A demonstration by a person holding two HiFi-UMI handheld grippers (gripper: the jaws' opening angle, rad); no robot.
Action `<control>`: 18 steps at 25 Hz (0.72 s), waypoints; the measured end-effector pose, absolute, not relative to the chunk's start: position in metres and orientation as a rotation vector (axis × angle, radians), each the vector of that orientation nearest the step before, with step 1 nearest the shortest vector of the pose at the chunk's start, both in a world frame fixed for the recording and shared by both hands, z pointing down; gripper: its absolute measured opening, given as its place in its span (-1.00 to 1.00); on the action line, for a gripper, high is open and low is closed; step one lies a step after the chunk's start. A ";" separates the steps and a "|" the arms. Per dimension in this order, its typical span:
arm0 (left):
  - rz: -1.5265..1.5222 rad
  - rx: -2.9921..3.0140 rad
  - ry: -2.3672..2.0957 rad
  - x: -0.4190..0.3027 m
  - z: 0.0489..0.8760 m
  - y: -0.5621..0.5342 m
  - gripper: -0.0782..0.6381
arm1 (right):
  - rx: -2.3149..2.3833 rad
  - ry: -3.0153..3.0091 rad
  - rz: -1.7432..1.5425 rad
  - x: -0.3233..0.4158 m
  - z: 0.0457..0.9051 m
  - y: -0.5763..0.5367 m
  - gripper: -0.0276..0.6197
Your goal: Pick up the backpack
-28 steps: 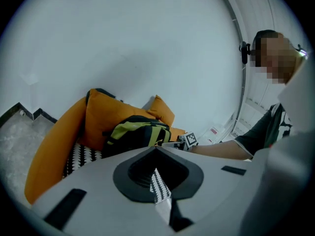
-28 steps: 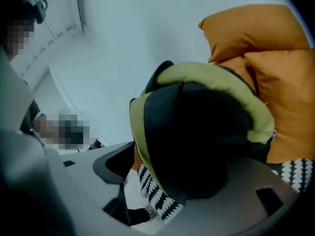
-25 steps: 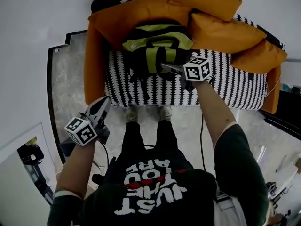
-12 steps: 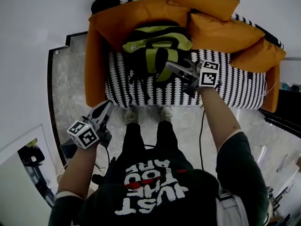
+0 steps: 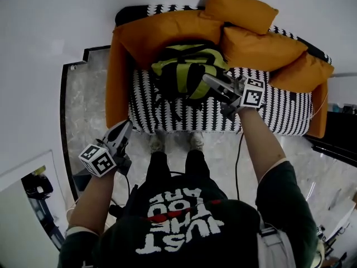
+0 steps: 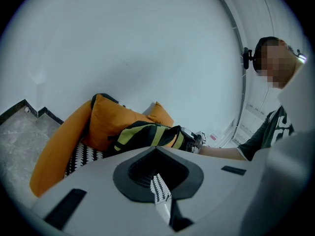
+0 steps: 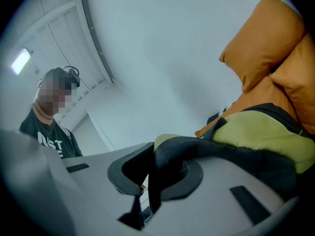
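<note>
- The left claw [image 5: 125, 125] hangs in front of the sofa [image 5: 279, 108], well apart from it. It is pressed together and holds nothing.
- The backpack [image 5: 184, 74] lies on the sofa's left end, against the back cushion [image 5: 162, 29]. Its long way runs along the seat.
- The right claw [image 5: 208, 81] is the near one. Its jaws have just closed and now pinch the backpack's strap [image 7: 206, 149]. The bag lies to this claw's left, so I think the pull must go straight up.
</note>
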State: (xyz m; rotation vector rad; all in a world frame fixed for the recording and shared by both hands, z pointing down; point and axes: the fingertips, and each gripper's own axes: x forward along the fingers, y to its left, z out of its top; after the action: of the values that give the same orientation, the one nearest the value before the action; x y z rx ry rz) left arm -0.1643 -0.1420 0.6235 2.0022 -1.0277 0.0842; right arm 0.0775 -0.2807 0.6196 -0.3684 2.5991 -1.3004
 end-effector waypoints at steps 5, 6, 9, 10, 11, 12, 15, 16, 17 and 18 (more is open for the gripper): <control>0.067 2.022 -1.043 -0.168 0.612 -0.146 -0.77 | -0.376 2.587 -1.274 0.081 0.602 -0.287 -0.73; 0.063 2.027 -1.046 -0.168 0.609 -0.147 -0.78 | -0.381 2.584 -1.269 0.081 0.598 -0.288 -0.73; 0.046 2.057 -1.044 -0.163 0.598 -0.151 -0.78 | -0.395 2.582 -1.250 0.090 0.584 -0.293 -0.73; 0.041 2.066 -1.044 -0.158 0.593 -0.153 -0.78 | -0.400 2.583 -1.243 0.097 0.580 -0.295 -0.73; 0.037 2.074 -1.044 -0.151 0.588 -0.155 -0.77 | -0.405 2.583 -1.235 0.105 0.575 -0.297 -0.73; 0.034 2.081 -1.044 -0.145 0.584 -0.157 -0.77 | -0.411 2.584 -1.226 0.112 0.570 -0.298 -0.73; 0.022 2.099 -1.047 -0.142 0.574 -0.161 -0.78 | -0.425 2.587 -1.196 0.122 0.556 -0.299 -0.73; 0.017 2.104 -1.050 -0.146 0.571 -0.162 -0.78 | -0.431 2.591 -1.185 0.123 0.551 -0.299 -0.73; 0.012 2.106 -1.055 -0.149 0.567 -0.162 -0.77 | -0.436 2.595 -1.173 0.123 0.547 -0.299 -0.73; 0.006 2.106 -1.061 -0.152 0.564 -0.163 -0.78 | -0.441 2.599 -1.162 0.123 0.541 -0.298 -0.73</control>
State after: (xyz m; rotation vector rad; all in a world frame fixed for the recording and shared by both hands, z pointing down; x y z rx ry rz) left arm -0.1521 -0.1628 0.5639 2.1061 -1.0611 0.0064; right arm 0.1234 -0.2984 0.5415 -0.4406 2.5991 -1.1616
